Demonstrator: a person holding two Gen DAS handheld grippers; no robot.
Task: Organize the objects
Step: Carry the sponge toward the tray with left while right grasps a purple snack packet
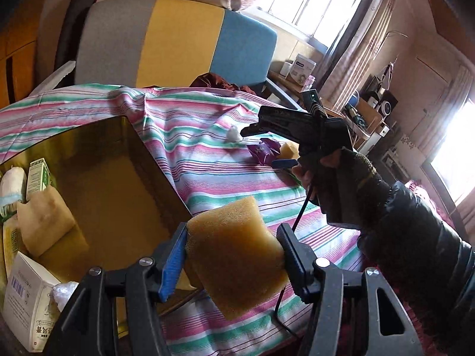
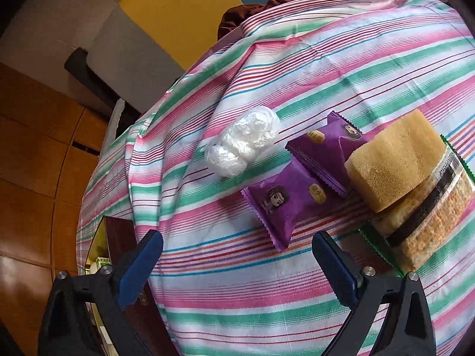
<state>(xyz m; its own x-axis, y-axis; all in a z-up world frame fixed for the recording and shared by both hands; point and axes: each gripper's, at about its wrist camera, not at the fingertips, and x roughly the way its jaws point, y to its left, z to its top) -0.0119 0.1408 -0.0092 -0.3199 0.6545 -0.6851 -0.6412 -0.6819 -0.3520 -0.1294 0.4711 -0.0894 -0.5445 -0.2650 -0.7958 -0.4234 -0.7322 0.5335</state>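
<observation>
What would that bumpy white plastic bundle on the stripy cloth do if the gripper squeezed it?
The white plastic bundle looks like crumpled thin film, so it would probably squash easily and feel very light. Its shiny wrap may be a bit slippery between the right gripper's open pads. It looks lumpy rather than round, so it likely wouldn't roll far on the striped cloth.

A striped cloth [image 1: 207, 124] in pink, green and white covers the worktop; behind it stands a chair [image 1: 178, 38] with a back in 3 panels, grey, yellow and blue. Daylight pours through a barred window [image 1: 320, 3] hung with patterned curtains [image 1: 365, 50], and a 2nd bright opening [image 1: 457, 154] glares at the right edge; a cluttered side table [image 1: 368, 112] stands below, and the floor [image 2: 35, 154] is glossy brown tile.
</observation>
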